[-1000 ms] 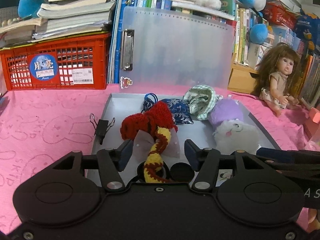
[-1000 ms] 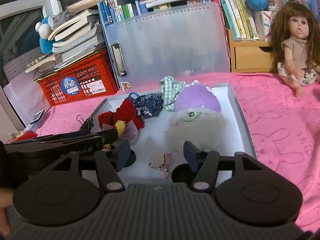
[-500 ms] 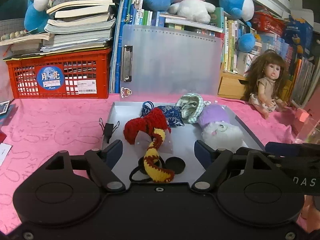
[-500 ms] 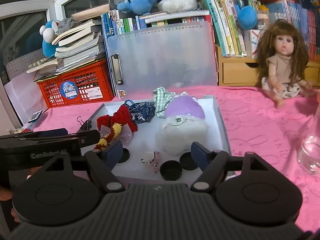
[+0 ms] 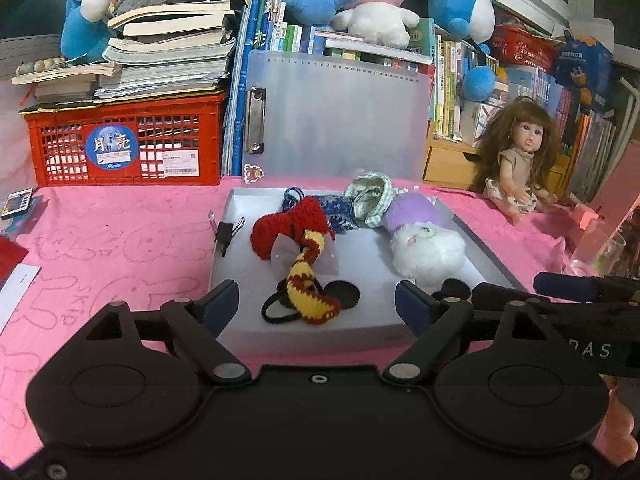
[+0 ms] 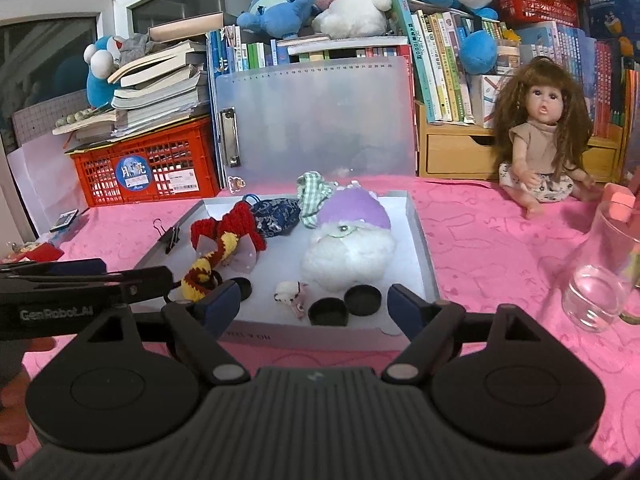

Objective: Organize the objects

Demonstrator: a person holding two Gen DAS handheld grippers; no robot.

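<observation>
A shallow grey tray point(image 5: 376, 264) point(image 6: 418, 236) lies on the pink cloth. In it are a red and yellow crocheted piece point(image 5: 298, 240) point(image 6: 218, 240), a dark blue pouch point(image 5: 338, 210) point(image 6: 278, 216), a green checked cloth point(image 5: 370, 196) point(image 6: 312, 196), a white and purple plush point(image 5: 424, 240) point(image 6: 352, 240), a tiny plush charm point(image 6: 290, 294), black round caps point(image 5: 344, 292) point(image 6: 346, 304) and a black hair tie point(image 5: 276, 310). My left gripper point(image 5: 318, 302) is open and empty at the tray's near edge. My right gripper point(image 6: 314, 300) is open and empty there too.
A black binder clip point(image 5: 225, 232) sits at the tray's left rim. A clear clipboard point(image 5: 336, 116), a red crate point(image 5: 124, 140) under books and bookshelves stand behind. A doll point(image 6: 540, 140) sits at the right. A glass point(image 6: 604, 272) stands at the right front.
Both grippers have pulled back and up from over the tray, and their jaws have opened wider. The objects in the tray have stayed put.
</observation>
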